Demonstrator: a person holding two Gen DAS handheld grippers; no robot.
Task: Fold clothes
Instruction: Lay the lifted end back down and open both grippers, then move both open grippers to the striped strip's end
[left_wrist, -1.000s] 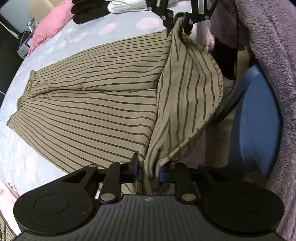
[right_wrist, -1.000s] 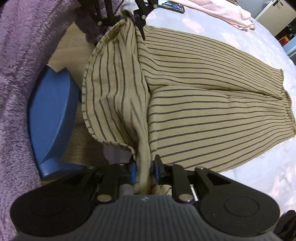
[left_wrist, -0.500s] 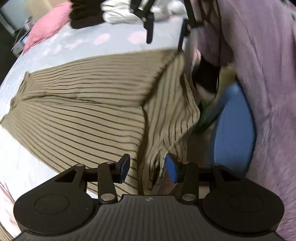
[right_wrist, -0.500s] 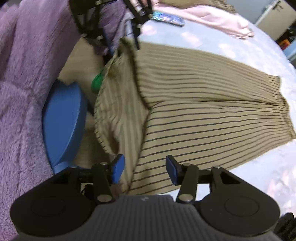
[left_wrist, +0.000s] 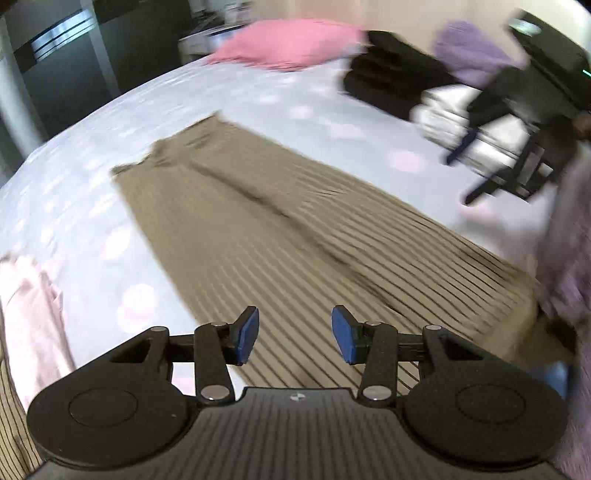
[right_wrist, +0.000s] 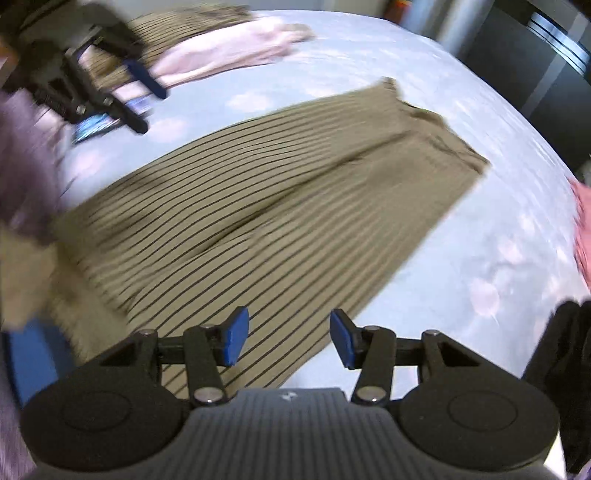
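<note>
Both left tongs (left_wrist: 294, 335) and right tongs (right_wrist: 285, 339) spread, empty, above striped trousers (left_wrist: 280, 229) flat on bed (left_wrist: 110, 122)

Both claws (left_wrist: 294, 334) (right_wrist: 284, 338) agape, empty

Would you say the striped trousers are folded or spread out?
Spread: the striped trousers lie flat and full length on the bed.

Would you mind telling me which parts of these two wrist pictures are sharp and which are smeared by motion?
Left wrist view: the left claw is crisp, while the striped trousers, pink pillow and right claw are streaked; fisheye curves the bed. Right wrist view: the right claw is sharp, the trousers' stripes stay readable, and the left claw and edges blur.
</note>
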